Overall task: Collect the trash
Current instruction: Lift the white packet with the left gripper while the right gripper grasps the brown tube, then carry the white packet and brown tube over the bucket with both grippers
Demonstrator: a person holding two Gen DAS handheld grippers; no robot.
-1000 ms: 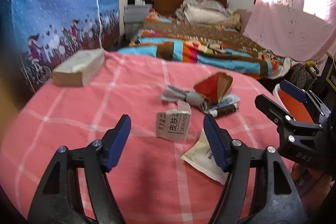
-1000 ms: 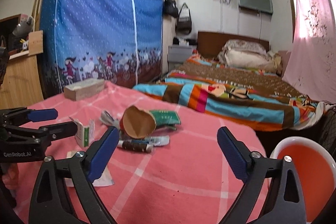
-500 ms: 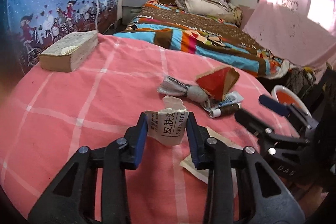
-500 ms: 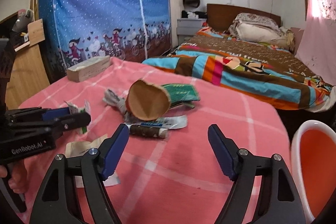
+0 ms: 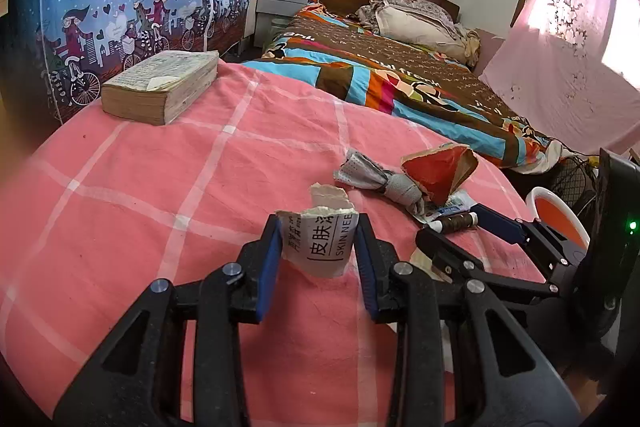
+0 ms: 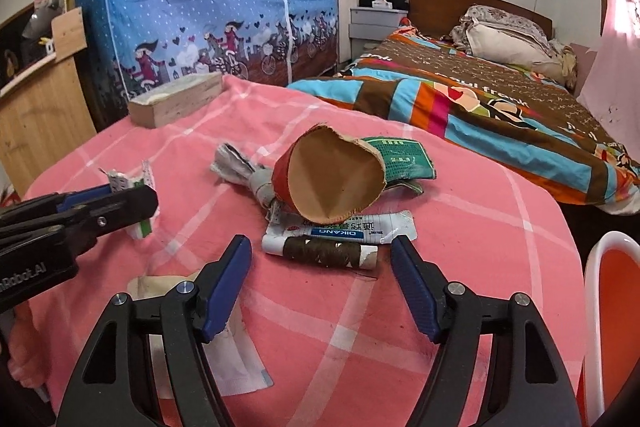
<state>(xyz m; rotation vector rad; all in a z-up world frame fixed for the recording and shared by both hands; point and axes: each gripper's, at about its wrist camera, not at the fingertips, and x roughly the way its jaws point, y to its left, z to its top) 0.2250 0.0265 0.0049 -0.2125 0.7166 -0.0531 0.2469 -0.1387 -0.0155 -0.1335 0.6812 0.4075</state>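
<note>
Trash lies scattered on the pink checked tablecloth (image 6: 460,227), mostly toward its right edge: a torn paper cup (image 6: 332,179) on its side, a green wrapper (image 6: 400,157) behind it, a grey crumpled wrapper (image 6: 240,171) to its left, and a flattened tube (image 6: 340,231) with a brown thread spool (image 6: 326,253) lying against it. My left gripper (image 5: 318,251) is clamped on a torn white carton (image 5: 324,241), pads pressed to both sides; whether the carton is clear of the cloth I cannot tell. My right gripper (image 6: 320,275) stands wide apart, both pads free, its opening lined up just short of the spool. A flat white sachet (image 6: 228,347) lies under the right gripper's left finger, near the front edge. An orange bin (image 6: 612,307) with a white rim sits just off the right edge. I judge the step in hand to be carrying the carton to that bin. To do it well, I would hold the squeeze light enough not to tear the paper, lift before traversing, and pass over the cup pile without dragging it. A thick book (image 5: 164,87) at the far left corner is not trash and should stay.
</note>
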